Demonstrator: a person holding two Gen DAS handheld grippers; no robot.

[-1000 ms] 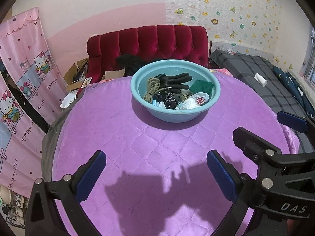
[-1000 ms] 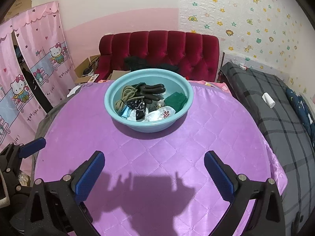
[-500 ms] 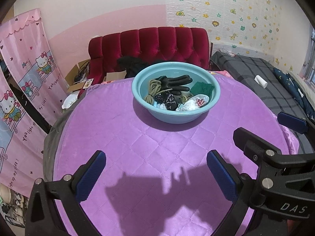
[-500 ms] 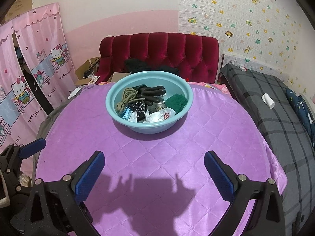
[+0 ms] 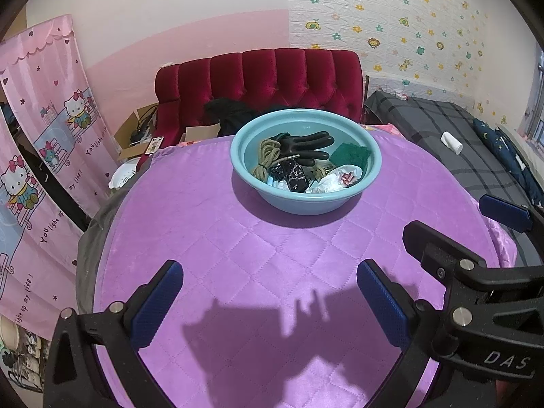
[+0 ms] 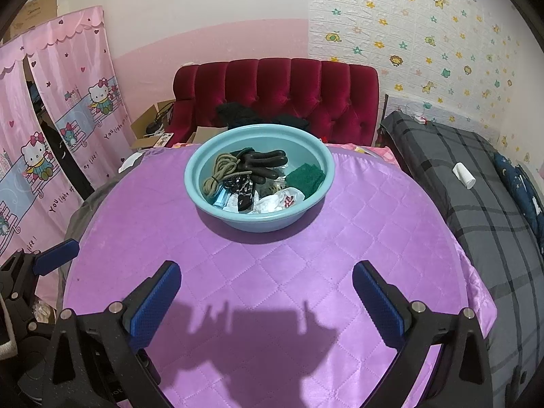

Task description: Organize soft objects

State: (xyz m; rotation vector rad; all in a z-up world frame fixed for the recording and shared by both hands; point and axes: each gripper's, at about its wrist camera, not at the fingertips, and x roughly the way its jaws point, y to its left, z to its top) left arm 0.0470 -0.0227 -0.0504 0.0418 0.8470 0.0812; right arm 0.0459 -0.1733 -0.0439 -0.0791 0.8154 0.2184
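A light blue basin [image 5: 340, 204] [image 6: 204, 161] stands at the far side of a round table with a quilted purple cover [image 5: 238, 255] [image 6: 272, 272]. In it lie a black rubber glove [image 5: 311, 144] [image 6: 268, 161], a coil of tan rope [image 5: 267, 158] [image 6: 221, 173], a dark green cloth [image 5: 350, 156] [image 6: 304, 176], a white plastic bag [image 5: 335, 180] [image 6: 277, 202] and small dark items. My left gripper [image 5: 270, 301] is open and empty over the near part of the table. My right gripper [image 6: 267, 302] is open and empty beside it, to its right.
A red tufted sofa [image 6: 278, 91] with dark clothes stands behind the table. A bed with a grey plaid cover [image 6: 476, 187] is at the right, a white bottle [image 6: 463, 175] on it. Pink Hello Kitty curtains [image 6: 51, 136] hang at the left. Cardboard boxes [image 5: 136, 136] sit by the sofa.
Both grippers have drawn back slightly from the basin, which now looks a little farther and higher in both views. Jaws unchanged.
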